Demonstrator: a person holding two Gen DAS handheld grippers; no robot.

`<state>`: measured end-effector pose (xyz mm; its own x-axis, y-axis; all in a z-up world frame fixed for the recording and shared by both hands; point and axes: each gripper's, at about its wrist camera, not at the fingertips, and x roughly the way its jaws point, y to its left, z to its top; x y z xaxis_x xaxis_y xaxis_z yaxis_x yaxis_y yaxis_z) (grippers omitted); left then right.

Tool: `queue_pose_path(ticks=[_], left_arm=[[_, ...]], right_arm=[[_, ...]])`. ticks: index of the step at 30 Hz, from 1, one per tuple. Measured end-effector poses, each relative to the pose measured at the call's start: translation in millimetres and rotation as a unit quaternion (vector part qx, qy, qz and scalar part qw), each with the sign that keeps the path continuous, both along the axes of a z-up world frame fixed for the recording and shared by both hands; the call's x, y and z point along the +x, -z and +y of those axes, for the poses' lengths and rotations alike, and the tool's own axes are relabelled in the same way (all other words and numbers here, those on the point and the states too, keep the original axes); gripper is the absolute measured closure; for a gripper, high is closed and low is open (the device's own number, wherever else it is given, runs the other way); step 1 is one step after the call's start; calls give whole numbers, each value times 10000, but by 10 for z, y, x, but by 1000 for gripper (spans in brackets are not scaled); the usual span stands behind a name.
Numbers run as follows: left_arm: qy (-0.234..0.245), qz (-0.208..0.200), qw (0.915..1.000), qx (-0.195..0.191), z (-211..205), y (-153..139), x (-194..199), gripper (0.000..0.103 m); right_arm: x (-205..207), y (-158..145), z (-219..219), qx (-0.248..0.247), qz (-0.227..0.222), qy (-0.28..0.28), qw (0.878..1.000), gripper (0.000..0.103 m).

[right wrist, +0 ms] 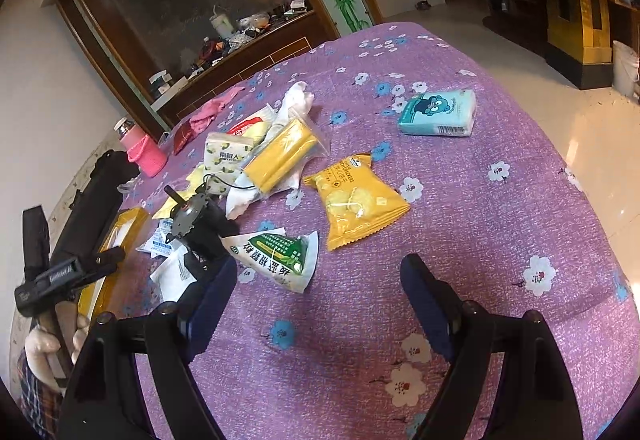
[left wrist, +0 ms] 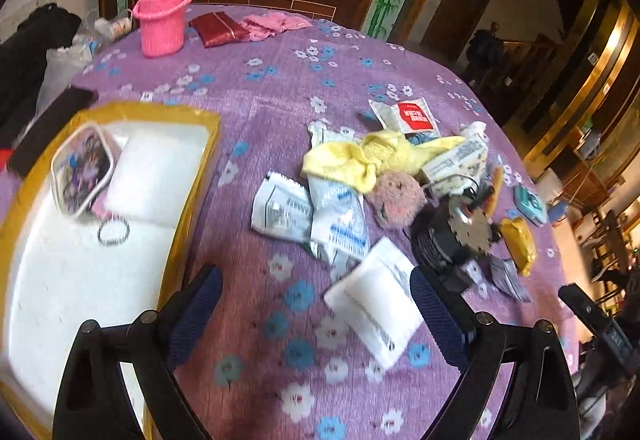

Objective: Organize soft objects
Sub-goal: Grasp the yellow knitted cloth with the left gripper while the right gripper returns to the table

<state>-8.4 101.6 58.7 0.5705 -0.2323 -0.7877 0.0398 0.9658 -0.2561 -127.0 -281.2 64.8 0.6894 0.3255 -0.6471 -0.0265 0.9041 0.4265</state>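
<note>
- Two wide-apart fingers frame the left wrist view: the left gripper (left wrist: 316,314) hangs over the purple floral tablecloth (left wrist: 272,87) with nothing between its pads.
- A white packet (left wrist: 374,300) lies on the cloth just ahead of the fingers, nearer the right one.
- Beyond it, a loose heap holds several white-and-blue sachets (left wrist: 320,215), a yellow cloth (left wrist: 360,159), a pink fuzzy ball (left wrist: 396,201) and a black round device (left wrist: 452,236), all touching or overlapping.
- To the left sits a yellow-rimmed white tray (left wrist: 176,199), holding a small printed pouch (left wrist: 82,169), a white pad (left wrist: 156,175) and a dark hair tie (left wrist: 114,232).
- At the far edge stands a pink bottle in a knitted sleeve (left wrist: 162,19).
- In the right wrist view, the right gripper (right wrist: 320,300) is likewise spread open and empty above the cloth.
- Just ahead of its left finger lies a green-and-white packet (right wrist: 280,254); beyond that, a yellow snack bag (right wrist: 354,197) and a yellow roll in clear wrap (right wrist: 282,155).
- A teal tissue pack (right wrist: 438,111) lies well apart to the right.
</note>
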Motion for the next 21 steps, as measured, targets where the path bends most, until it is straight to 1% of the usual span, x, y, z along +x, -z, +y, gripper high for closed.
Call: queue_pose_path(ticks=[4,8,10,13,14,15,17,18,19,21], left_arm=[[102,-42,9998,145,-73,-74,231,7],[-73,-58,9995,316,-75,-104,544,7],[-32,-185,9990,397,-114,-139,690,7],[381,-526,9954,711,-312,-194,874,7],[687,-625,9917,888,-431,-182,944,8],[916,-661,9881,1043,-519,-159,989,12],[1418,-656,9785,1348,-696,-77,1101,17],[1623,-619,9744,1428,-765,-35,1146,17],[1816,-592,9706,1468,-829,20,1194,18],[2050,-545,9664,1452,-905,88,1248,18]], right_arm=[[43,79,-34,120,65,5,9999,20],[43,91,-54,238,42,-53,9997,19],[55,115,-60,302,96,-86,9995,19],[56,119,-59,356,116,-117,9992,19],[53,122,-58,372,124,-130,9991,19],[54,129,-57,387,139,-144,9990,19],[63,141,-55,408,175,-164,9989,19],[65,147,-55,417,193,-171,9988,19],[68,149,-54,418,204,-171,9988,19],[71,155,-48,413,224,-175,9987,19]])
